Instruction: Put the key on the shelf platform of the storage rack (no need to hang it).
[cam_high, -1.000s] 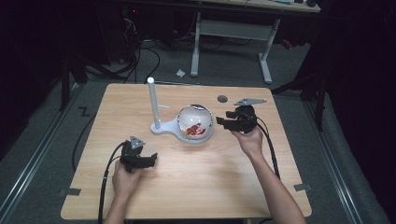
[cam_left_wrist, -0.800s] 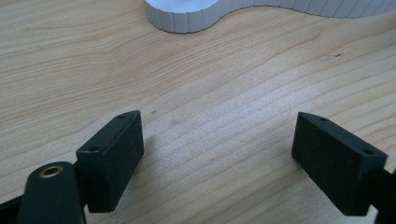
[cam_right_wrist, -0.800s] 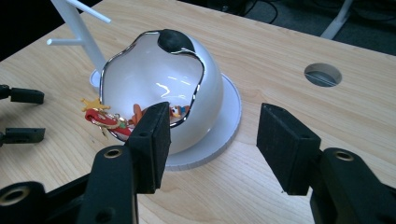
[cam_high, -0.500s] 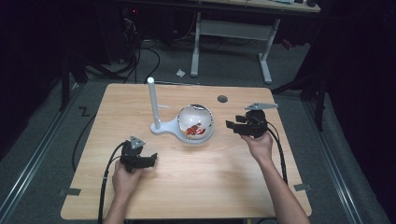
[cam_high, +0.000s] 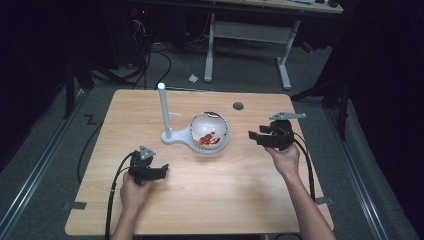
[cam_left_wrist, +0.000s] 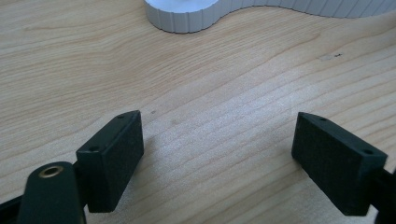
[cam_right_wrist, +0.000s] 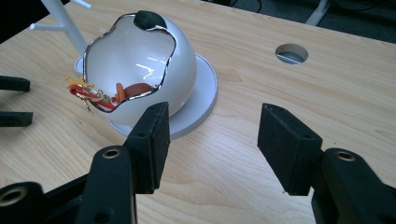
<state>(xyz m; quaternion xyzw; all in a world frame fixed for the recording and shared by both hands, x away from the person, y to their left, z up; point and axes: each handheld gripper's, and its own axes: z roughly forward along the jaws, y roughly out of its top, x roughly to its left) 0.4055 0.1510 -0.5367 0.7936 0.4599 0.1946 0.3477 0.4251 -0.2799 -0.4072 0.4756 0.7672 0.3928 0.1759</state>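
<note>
High view: A light wooden table (cam_high: 200, 210) is shown at the centre of the frame. Near its middle, a white egg-shaped shell (cam_high: 210, 131) with a jagged opening is seated on a white stand (cam_high: 176, 136), and a white post (cam_high: 164, 110) rises upright from the left end of that stand. Red and orange pieces are seen inside the shell. A round hole (cam_high: 238, 106) is located in the table surface, above and to the right of the shell. The left gripper (cam_high: 159, 172) is held at the lower left of the table, well apart from the stand. The right gripper (cam_high: 254, 137) is held at the right of the frame, near the shell but apart from it, with its jaws pointed toward the shell.

Left gripper view: The jaws are spread wide, and nothing is held between them. Bare table is seen between the pads. The ribbed white edge of the stand (cam_left_wrist: 187, 14) is located at the top of the frame.

Right gripper view: The jaws have just been opening and are parted, with nothing between them. The shell (cam_right_wrist: 140, 70) is positioned at upper left, just beyond the left jaw, untouched. The hole (cam_right_wrist: 291, 53) is seen at upper right.
</note>
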